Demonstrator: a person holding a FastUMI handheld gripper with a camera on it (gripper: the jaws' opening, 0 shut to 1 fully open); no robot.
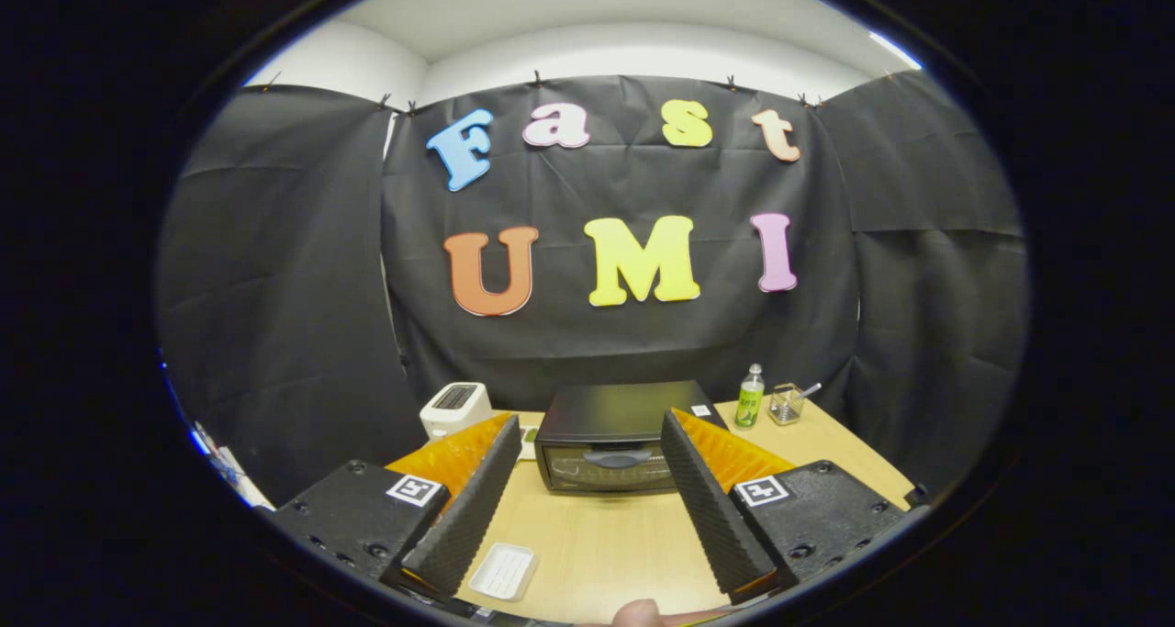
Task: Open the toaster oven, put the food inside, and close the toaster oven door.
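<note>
**A:** Where is the toaster oven, and what state is it in?

**B:** The black toaster oven [613, 443] sits on a light wooden table [597, 544], toward its far side, in front of the black cloth wall. Its glass door faces the camera and is closed, with the handle [617, 459] across the upper part of the door.

**A:** And the gripper?

**B:** The gripper [587, 443] is held above the table, short of the oven. Its two fingers are spread wide apart and grip nothing; the oven's front shows in the gap between them.

**A:** What else stands near the oven?

**B:** To the oven's left, at the table's back edge, is a white pop-up toaster [455, 408]. To the oven's right stand a small green bottle [750, 397] and, just beyond it, a clear holder [786, 404] with a utensil in it. Well in front of the oven, beside the left finger, lies a shallow white tray [502, 571]. I cannot tell whether it holds any food.
</note>
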